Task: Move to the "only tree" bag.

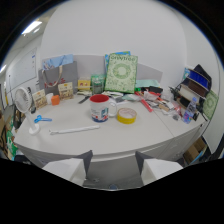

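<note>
The "only tree" bag [121, 73] is a green and white paper bag with a wreath print. It stands upright at the back of the grey table [135, 137], against the divider, far beyond my fingers. My gripper [114, 169] is open, its two pale fingers [70, 167] spread wide near the table's front edge, with nothing between them. The bag lies slightly right of the line between the fingers.
A red and white mug [101, 108] and a yellow tape roll [126, 115] sit mid-table, between me and the bag. A grey gift bag [58, 75], small boxes [65, 90], a white fan [22, 100], blue scissors [42, 119] and right-side clutter [187, 100] surround them.
</note>
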The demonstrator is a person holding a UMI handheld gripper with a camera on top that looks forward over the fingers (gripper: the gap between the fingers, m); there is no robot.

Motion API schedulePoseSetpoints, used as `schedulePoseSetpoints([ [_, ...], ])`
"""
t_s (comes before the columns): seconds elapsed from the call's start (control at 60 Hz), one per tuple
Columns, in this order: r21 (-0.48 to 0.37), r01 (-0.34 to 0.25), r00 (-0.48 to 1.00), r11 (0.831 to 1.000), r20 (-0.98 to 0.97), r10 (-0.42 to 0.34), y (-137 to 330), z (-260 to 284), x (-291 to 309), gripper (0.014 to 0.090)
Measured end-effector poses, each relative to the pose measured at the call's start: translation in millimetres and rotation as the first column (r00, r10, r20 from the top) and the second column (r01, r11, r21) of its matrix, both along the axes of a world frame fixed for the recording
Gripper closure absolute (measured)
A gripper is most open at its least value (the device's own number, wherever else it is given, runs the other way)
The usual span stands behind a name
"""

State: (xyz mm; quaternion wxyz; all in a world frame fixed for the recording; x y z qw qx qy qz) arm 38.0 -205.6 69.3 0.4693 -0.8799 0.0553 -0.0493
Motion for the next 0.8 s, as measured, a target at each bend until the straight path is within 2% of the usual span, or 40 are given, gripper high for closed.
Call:
schedulePoseSetpoints([
  [0.167,-0.006,-0.015,1.000,1.000,-0.013,0.015,40.2,3.6,52.3,0.0203],
  [0.333,0.008,-0.061,0.998,0.998,-0.026,0.061,104.4,14.1,95.6,0.0207],
  [0.583,0.088,-0.159,0.984,0.983,-0.065,0.165,235.0,49.2,121.1,0.0204],
  [0.8,0.168,-0.175,0.980,0.970,-0.066,0.188,356.7,87.9,133.9,0.0207],
])
